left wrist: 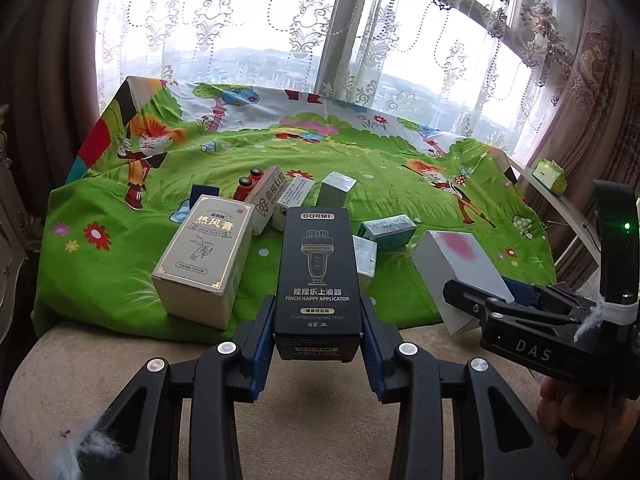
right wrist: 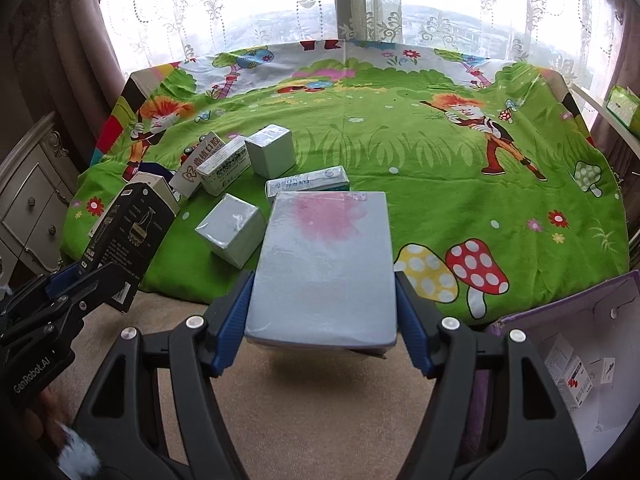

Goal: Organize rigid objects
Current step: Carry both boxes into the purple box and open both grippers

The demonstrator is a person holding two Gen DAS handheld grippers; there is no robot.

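Note:
My left gripper (left wrist: pixel 316 320) is shut on the lower end of a tall black "DORMI" box (left wrist: pixel 318 264), held upright and lifted off the beige cushion (left wrist: pixel 304 408). My right gripper (right wrist: pixel 322 288) is shut on a wide pale grey box with a pink stain (right wrist: pixel 324 256), its blue pads (right wrist: pixel 234 312) pressing both long sides. In the left wrist view, the grey box (left wrist: pixel 456 256) and the right gripper (left wrist: pixel 484 292) sit to the right. The right wrist view shows the black box (right wrist: pixel 132 232) at left in the left gripper (right wrist: pixel 88 280).
Several small boxes lie on the green cartoon cloth (right wrist: pixel 400 168): a beige-gold box (left wrist: pixel 204 264), a teal carton (left wrist: pixel 386 230), silver cubes (right wrist: pixel 232 232), plus a red toy car (left wrist: pixel 250 184). A purple-edged open box (right wrist: pixel 580 320) holding small cartons is at right. A dresser (right wrist: pixel 32 200) stands left.

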